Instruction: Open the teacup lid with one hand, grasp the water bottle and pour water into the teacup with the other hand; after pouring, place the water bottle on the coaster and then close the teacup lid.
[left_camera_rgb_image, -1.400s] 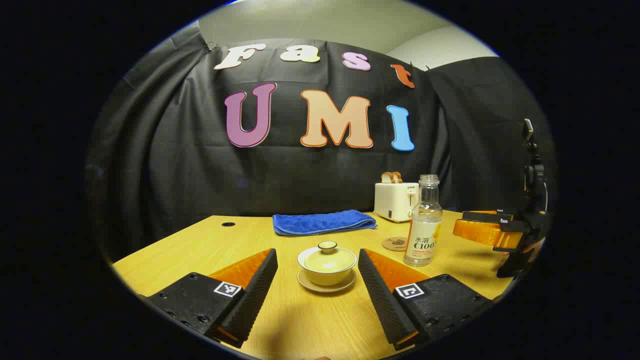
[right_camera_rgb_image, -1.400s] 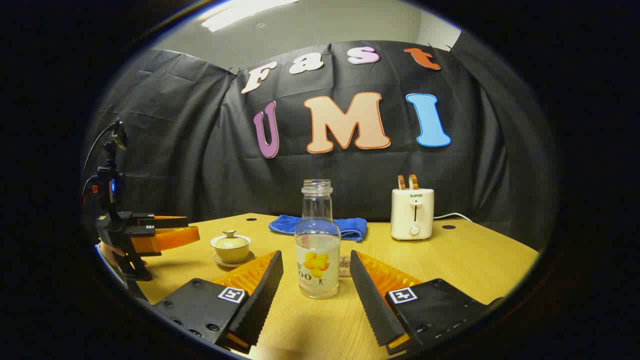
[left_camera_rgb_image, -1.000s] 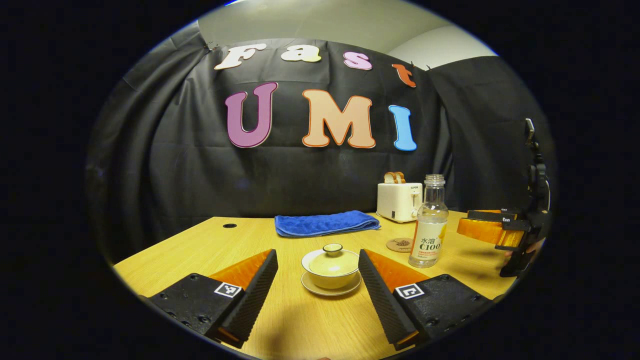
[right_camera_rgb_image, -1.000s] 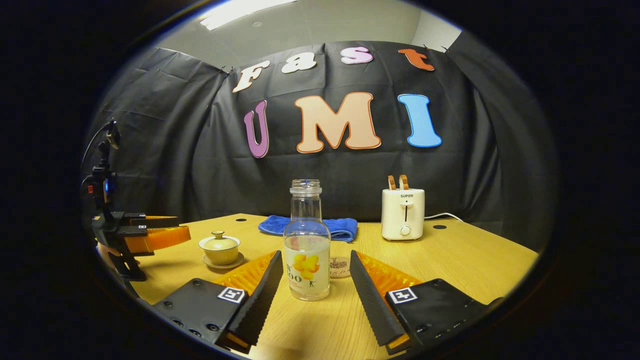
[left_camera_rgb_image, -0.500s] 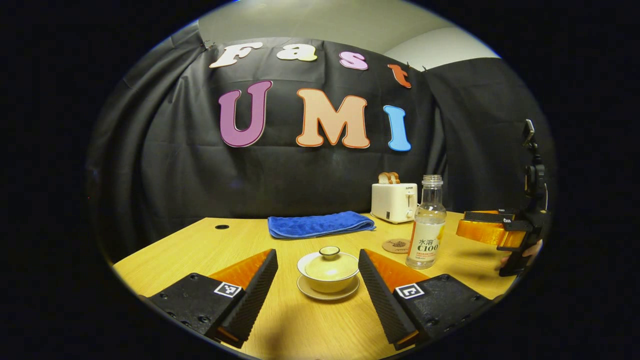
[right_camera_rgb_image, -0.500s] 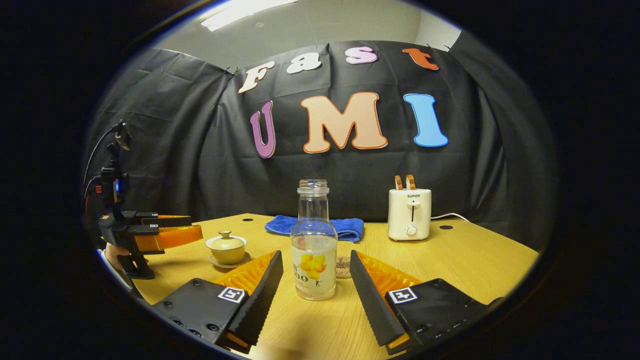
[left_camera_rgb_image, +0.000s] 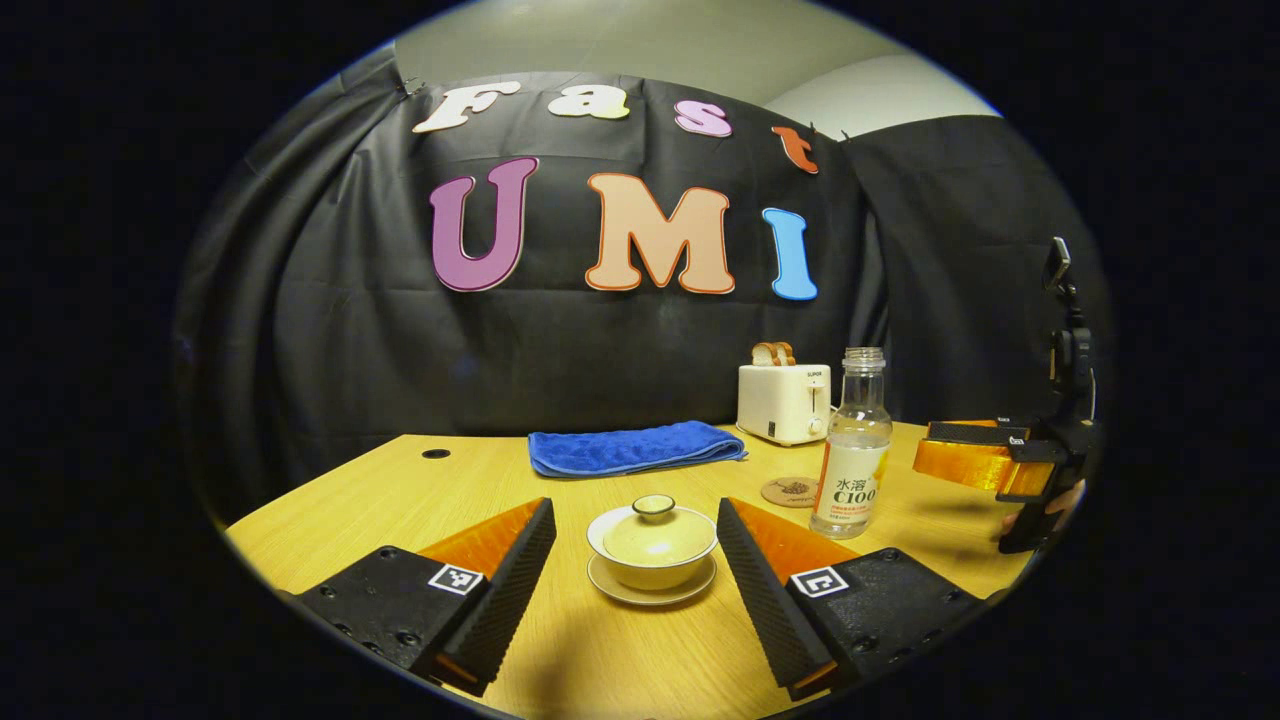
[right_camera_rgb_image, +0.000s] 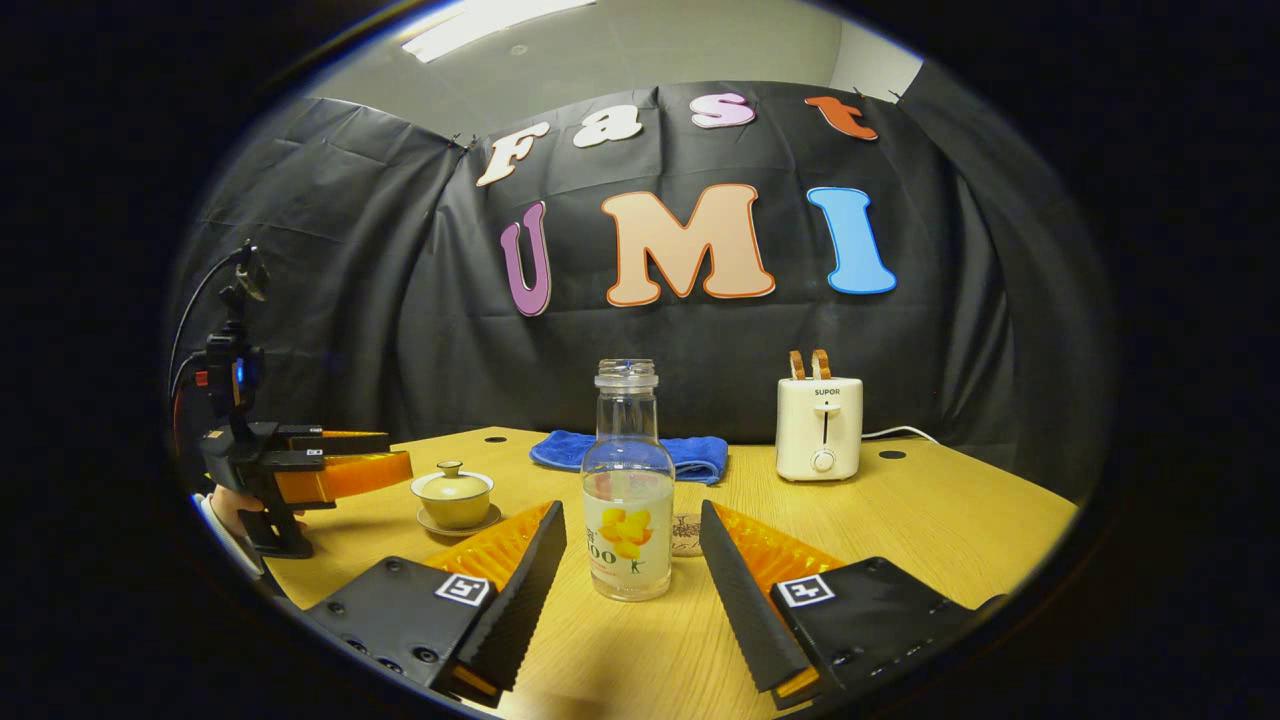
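Left gripper (left_camera_rgb_image: 636, 570): jaws spread wide, gripping nothing, straddling the lidded teacup (left_camera_rgb_image: 651, 545) on its saucer (left_camera_rgb_image: 650, 592) without touching. Over the last second and a half, only small sideways drift of the cup between the fingers; no real advance, no closing. Lid knob (left_camera_rgb_image: 653, 505) still seated on top, so step one not yet begun.

Right gripper (right_camera_rgb_image: 628, 590): likewise wide open and empty, framing the uncapped water bottle (right_camera_rgb_image: 627, 490), part full and upright on the table (right_camera_rgb_image: 950, 520). Bottle swung briefly toward the left finger, now back near centre. Aim settling, apparently, rather than approach finishing.

Beyond the bottle, round coaster (left_camera_rgb_image: 790, 490) bare, just beside it toward the back. Farther off, folded blue towel (left_camera_rgb_image: 635, 447) and white toaster (left_camera_rgb_image: 783, 402) with bread slices, near the wall.

Likely next: lowering onto the knob and pinching it before any bottle grasp.
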